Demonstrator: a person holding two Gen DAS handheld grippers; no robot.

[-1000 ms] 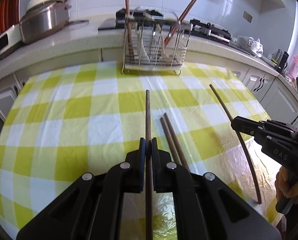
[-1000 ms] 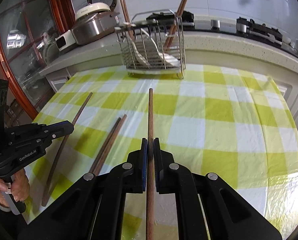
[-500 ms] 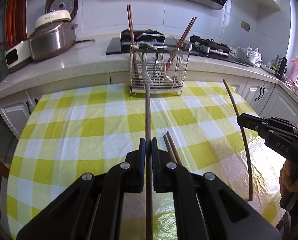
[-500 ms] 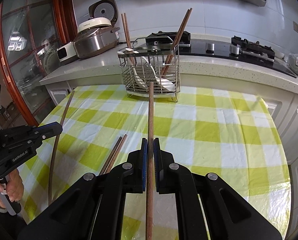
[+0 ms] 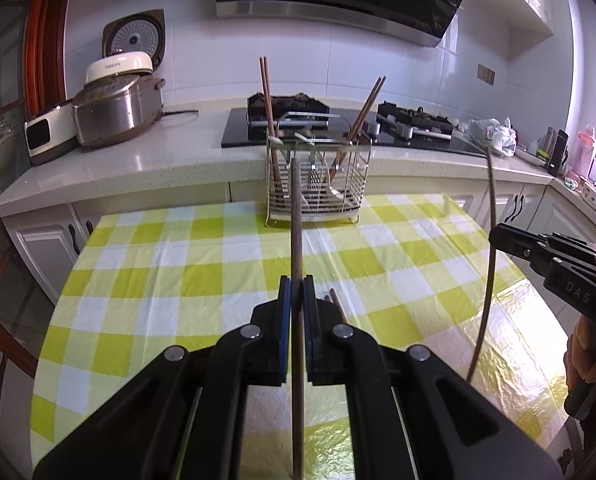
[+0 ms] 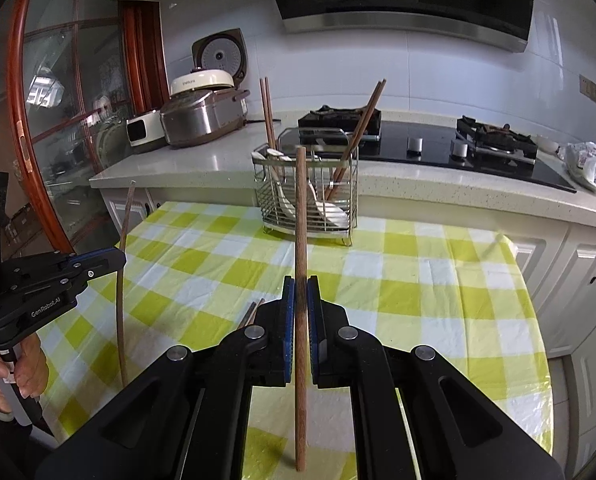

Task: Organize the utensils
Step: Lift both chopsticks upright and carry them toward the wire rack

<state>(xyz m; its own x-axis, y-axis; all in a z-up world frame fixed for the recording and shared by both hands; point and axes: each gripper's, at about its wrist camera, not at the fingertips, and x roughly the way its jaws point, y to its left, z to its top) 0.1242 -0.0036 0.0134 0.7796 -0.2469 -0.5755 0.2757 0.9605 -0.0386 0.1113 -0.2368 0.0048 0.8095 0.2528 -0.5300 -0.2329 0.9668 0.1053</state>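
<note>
My left gripper point(image 5: 294, 292) is shut on a brown wooden chopstick point(image 5: 297, 224), held above the checked table and pointing at the wire utensil rack point(image 5: 318, 184). My right gripper point(image 6: 300, 292) is shut on a second chopstick point(image 6: 301, 216), also raised and pointing at the rack point(image 6: 308, 196). Each gripper shows in the other's view, the right one point(image 5: 498, 236) and the left one point(image 6: 118, 258), both with their stick. The rack holds chopsticks and white spoons. Two more chopsticks point(image 5: 336, 300) lie on the cloth, partly hidden by my fingers.
The table has a yellow and white checked cloth point(image 5: 178, 264) under clear plastic. Behind it runs a white counter point(image 5: 158, 160) with a rice cooker point(image 5: 114, 108) at the left and a gas hob point(image 5: 414, 124) at the right. White cabinets stand to the right.
Both grippers have risen and tilted up with their chopsticks, so the rack and counter now sit lower in view and farther away.
</note>
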